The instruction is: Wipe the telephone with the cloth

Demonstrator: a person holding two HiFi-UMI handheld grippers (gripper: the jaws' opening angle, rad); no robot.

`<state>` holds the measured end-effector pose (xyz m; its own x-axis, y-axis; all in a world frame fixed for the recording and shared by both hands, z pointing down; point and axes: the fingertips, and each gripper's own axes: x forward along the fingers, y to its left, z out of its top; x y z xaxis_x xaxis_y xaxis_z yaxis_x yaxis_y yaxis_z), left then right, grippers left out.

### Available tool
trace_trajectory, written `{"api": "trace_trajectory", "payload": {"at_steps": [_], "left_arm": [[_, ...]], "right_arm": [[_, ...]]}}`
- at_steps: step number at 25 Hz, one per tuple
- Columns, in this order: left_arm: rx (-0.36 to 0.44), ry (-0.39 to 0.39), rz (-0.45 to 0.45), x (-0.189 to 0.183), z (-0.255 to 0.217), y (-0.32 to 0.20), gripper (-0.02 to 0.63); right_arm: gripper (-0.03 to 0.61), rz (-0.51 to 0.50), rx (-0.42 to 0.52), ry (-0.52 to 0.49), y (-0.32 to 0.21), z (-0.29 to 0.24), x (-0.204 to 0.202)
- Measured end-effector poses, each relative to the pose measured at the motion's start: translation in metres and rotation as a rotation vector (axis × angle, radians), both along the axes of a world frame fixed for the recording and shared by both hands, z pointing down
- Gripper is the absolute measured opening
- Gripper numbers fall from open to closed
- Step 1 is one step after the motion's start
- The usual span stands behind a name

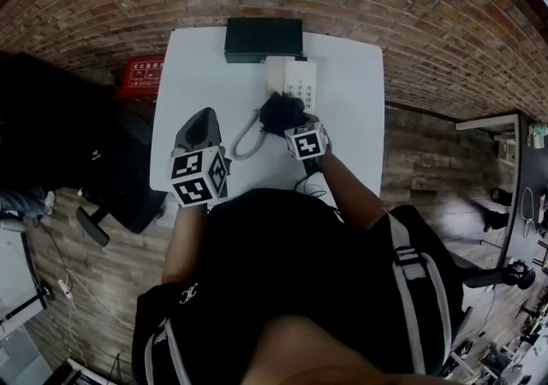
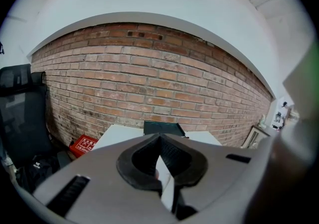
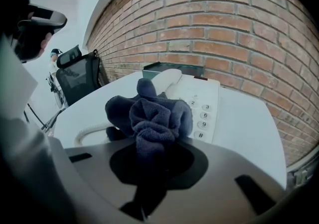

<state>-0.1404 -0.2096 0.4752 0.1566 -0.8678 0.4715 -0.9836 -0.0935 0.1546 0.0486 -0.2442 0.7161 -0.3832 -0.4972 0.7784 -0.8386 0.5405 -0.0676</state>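
**Cloth in the jaws, at the phone's near end**

We judge the wiping to be at an early or middle stage, and nothing in view tells us how much of the surface is already covered. The cloth (image 3: 152, 113) is dark and bunched into a wad. The right gripper (image 3: 148, 166) has its jaws clamped on the wad's lower end. The telephone (image 1: 291, 79) sits on the white table (image 1: 351, 144), towards the far side, just in front of a black box (image 1: 263, 38). Its handset (image 3: 167, 76) lies in the cradle and its cord (image 1: 247, 139) loops off to the left.

From the head view the wad covers the phone's near edge. From the right gripper view it sits just in front of the keypad. We cannot tell whether it is pressing on the plastic or held just above it. The keypad, the handset and the far part of the body all lie beyond the cloth, so we take those as left to do.

The right forearm reaches forward from the body, and the gripper points away from us along the phone. The left gripper (image 1: 201, 121) is held over the table's left part, well apart from the phone. Its jaws are closed together with nothing between them.
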Motion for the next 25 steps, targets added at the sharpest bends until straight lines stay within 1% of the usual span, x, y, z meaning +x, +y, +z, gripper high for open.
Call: {"api": "trace_trajectory", "payload": {"at_steps": [8,12,16,21,25], "left_arm": [[-0.016,-0.006,-0.016,-0.003,0.004,0.0,-0.003],[-0.021,-0.009,-0.016,-0.001,0.006,-0.001,-0.003],[-0.024,-0.016,-0.022,-0.002,0.006,-0.001,-0.003],[-0.026,-0.03,-0.038,-0.004,0.004,0.001,-0.003],[-0.033,-0.032,-0.049,-0.007,0.005,0.003,-0.003]], "right_arm": [[0.032,-0.042,0.049,0.036,-0.033,-0.002,-0.004],[0.032,-0.001,0.073,0.028,-0.05,-0.009,-0.004],[0.032,0.018,0.096,0.04,-0.076,-0.018,-0.003],[0.032,0.076,0.091,0.034,-0.108,-0.023,-0.001],[0.032,0.084,0.1,0.052,-0.13,-0.028,-0.001]]}}
